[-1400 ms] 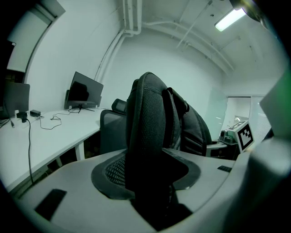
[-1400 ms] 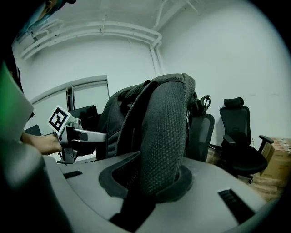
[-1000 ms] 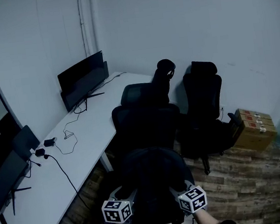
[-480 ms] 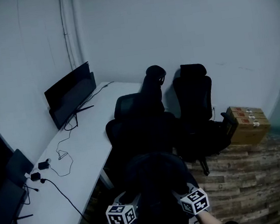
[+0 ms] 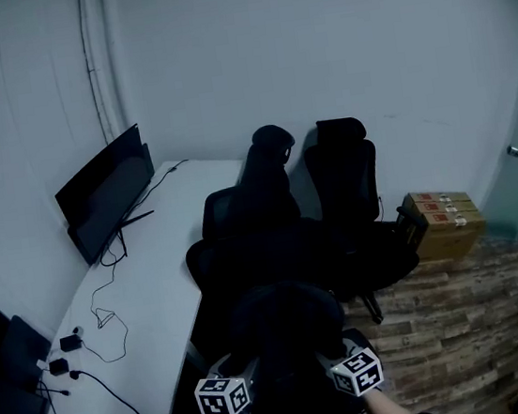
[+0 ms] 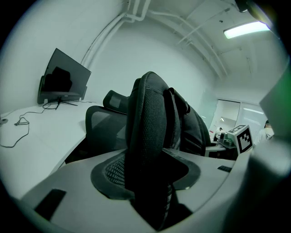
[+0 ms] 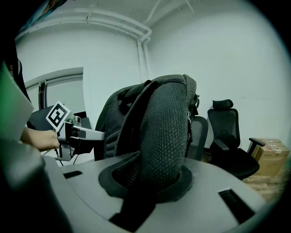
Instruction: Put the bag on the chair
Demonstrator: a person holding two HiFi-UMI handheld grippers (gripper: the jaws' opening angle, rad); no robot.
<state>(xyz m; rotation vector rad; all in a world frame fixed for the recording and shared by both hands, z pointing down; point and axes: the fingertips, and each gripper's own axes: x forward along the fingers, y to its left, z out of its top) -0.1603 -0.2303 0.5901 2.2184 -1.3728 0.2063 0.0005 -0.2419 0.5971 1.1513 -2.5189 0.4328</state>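
**CAMERA PLACEMENT**

Head view: mounted high, facing steeply down over the left tool (image 5: 234, 380), right tool (image 5: 341, 361), bag (image 5: 284, 326), chairs (image 5: 343, 181) and worktop (image 5: 148, 301). Each tool view sits close behind its own jaws, facing the bag. The left tool view shares the monitor (image 6: 63, 79) with the head view; the right tool view shares the boxes (image 7: 273, 152).

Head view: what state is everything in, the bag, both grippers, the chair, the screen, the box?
bag: held up, between both grippers.
left gripper: shut on a bag strap.
right gripper: shut on a bag strap.
nearest chair: upright, bag not on it yet.
monitor: dark, standing on the desk.
cardboard box: closed, on the floor.
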